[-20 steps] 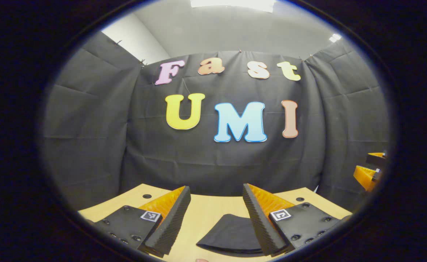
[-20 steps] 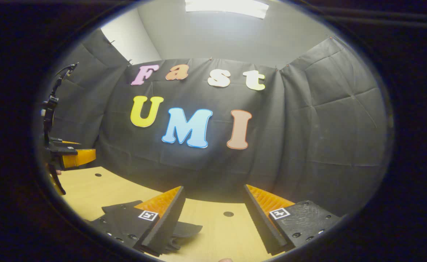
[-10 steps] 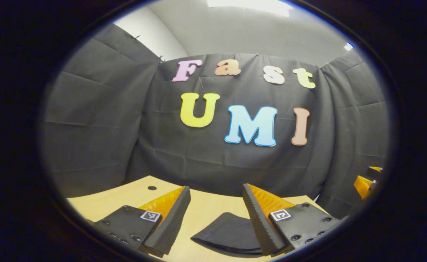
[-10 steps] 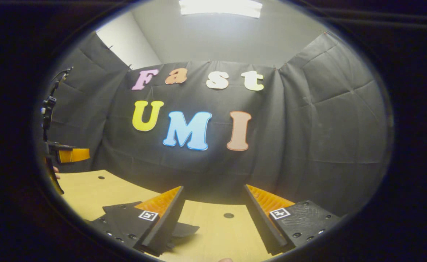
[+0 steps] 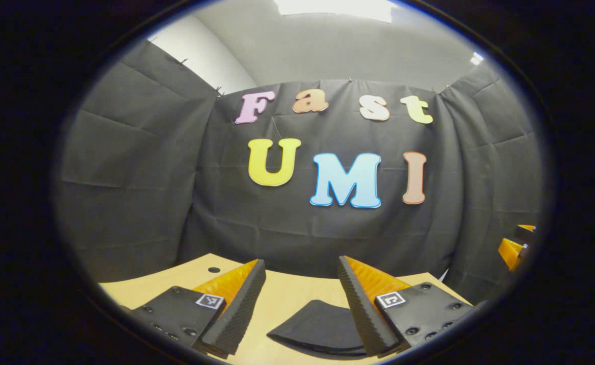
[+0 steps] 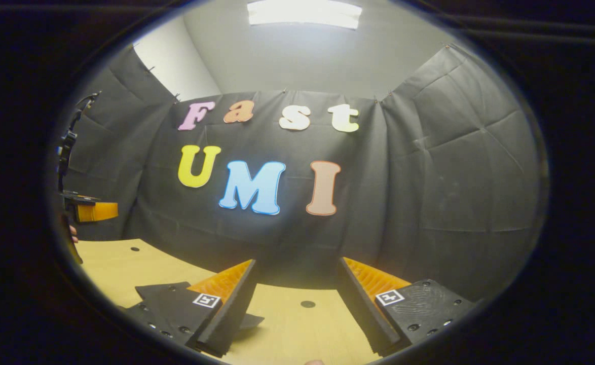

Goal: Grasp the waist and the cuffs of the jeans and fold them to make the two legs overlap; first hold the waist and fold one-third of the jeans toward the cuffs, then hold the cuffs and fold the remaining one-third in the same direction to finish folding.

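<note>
- My left gripper [image 5: 301, 304] hangs wide open, holding nothing; the dark folded jeans [image 5: 318, 327] lie on the surface [image 5: 287, 294] below, by its right finger.
- My right gripper [image 6: 297, 304] is wide open too; the jeans [image 6: 163, 299] lie under its left finger.

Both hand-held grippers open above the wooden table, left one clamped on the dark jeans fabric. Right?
Not quite. In the left gripper view the left hand-held gripper is open, its fingers apart, and the dark jeans lie flat on the wooden table between them, unclamped. The right hand-held gripper is open above the table too.
</note>
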Available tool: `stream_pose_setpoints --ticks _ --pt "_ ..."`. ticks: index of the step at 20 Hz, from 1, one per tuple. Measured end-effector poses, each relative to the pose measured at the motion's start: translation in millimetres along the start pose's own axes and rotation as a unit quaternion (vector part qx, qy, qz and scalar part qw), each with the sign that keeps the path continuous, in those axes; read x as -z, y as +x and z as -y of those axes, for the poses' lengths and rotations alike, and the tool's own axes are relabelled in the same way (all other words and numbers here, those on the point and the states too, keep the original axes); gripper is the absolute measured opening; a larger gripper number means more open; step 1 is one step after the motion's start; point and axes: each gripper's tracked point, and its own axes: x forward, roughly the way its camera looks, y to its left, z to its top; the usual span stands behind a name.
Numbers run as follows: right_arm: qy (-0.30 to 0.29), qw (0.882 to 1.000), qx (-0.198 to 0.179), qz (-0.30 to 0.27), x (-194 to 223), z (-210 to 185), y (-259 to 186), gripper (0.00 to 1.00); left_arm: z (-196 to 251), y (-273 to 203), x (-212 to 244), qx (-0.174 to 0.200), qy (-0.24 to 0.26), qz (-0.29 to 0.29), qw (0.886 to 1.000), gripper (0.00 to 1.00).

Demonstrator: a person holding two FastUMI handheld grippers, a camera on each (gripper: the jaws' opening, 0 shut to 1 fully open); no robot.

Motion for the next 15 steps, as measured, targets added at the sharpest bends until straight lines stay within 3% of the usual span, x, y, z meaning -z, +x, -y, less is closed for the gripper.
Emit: stream_pose_setpoints --ticks 15 --pt "0.000 1.000 -0.020 0.012 -6.8 -22.3 -2.6 0.94 -6.6 -18.5 -4.1 0.003 0.011 0.002 1.000 0.93"
